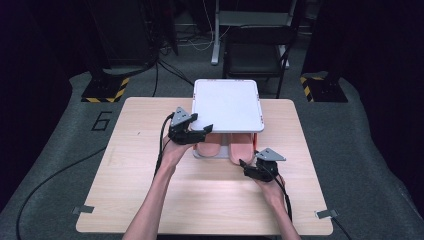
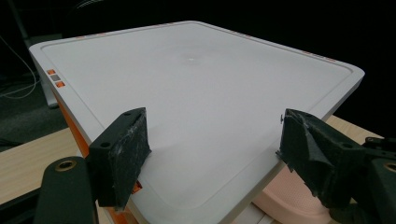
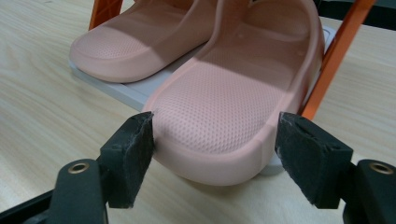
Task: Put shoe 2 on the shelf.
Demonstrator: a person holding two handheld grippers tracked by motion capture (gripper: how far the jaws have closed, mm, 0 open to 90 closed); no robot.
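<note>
A small two-level shoe rack (image 1: 227,105) with a white top shelf and orange uprights stands at the middle of a pale wooden worktop (image 1: 150,195), and a pair of pink slippers (image 1: 227,150) lies side by side on its lower white tray. The slippers run lengthwise from the far side toward the person, with their rounded, textured ends sticking out past the tray's front edge, probably so they can be reached from the near side. The left gripper (image 1: 197,132) hovers at the near left corner of the top shelf with its fingers (image 2: 122,154) spread apart, holding nothing, perhaps ready to steady the rack. The right gripper (image 1: 247,166) sits low on the worktop in front of the right slipper (image 3: 229,107), its fingers (image 3: 133,156) open on either side of that slipper's near end without clamping it, lined up along its length for a grasp.
</note>
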